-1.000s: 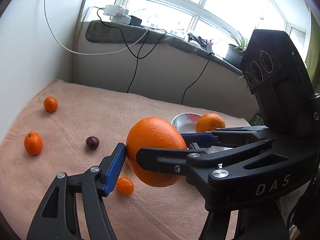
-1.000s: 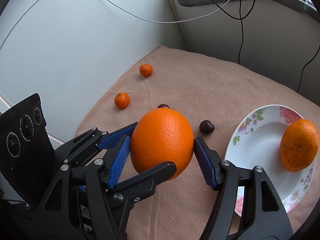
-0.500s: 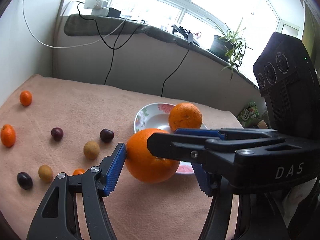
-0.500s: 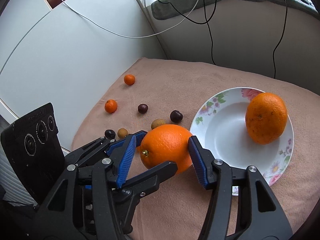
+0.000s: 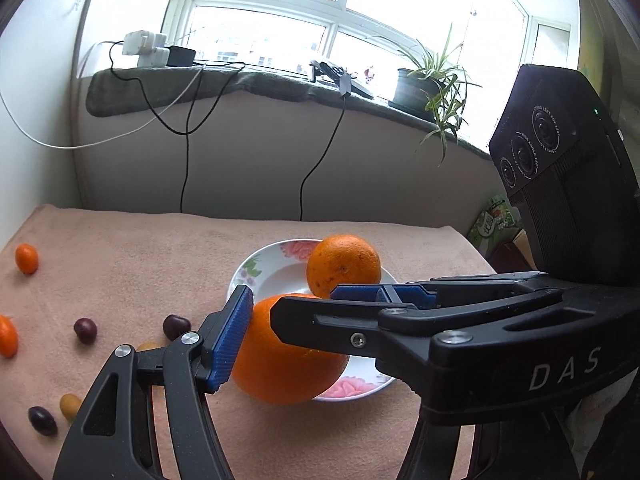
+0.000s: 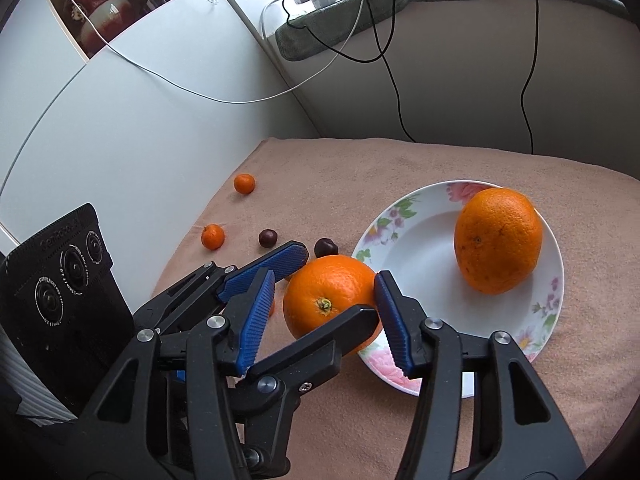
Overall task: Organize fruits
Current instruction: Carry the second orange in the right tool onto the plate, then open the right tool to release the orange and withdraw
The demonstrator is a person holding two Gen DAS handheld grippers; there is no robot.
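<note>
Over the last sec the held orange (image 6: 328,300) has come across from above the loose small fruit to the floral plate (image 6: 420,264). It now overlaps the plate's near-left rim and sits lower. Can't tell if it already touches the rim or hangs just over it.

The L gripper (image 6: 334,284) is clamped on it: one blue pad presses its upper-left side, and the black finger crosses its front. In the L wrist view, that gripper's pad also sits against the fruit.

The R gripper (image 5: 308,300) straddles the same orange w/ its jaws wider than the fruit. Its right-side pad (image 6: 390,320) is at the skin, but there's a slim gap at the other pad (image 6: 256,320). So I'd say it's cradling, not gripping.

A 2nd orange (image 6: 498,240) already lies on the plate's far side, apart from the held one.

Left on the tan cloth (image 6: 360,168) are two small orange citrus (image 6: 244,183) (image 6: 213,236) and dark round fruits (image 6: 267,237) (image 6: 325,247). A few more small ones show only in the L view.

Meaning for the task: the big-fruit placement looks nearly done. The orange prob needs to go further over the plate's well before letting go, or it may roll off the rim.
</note>
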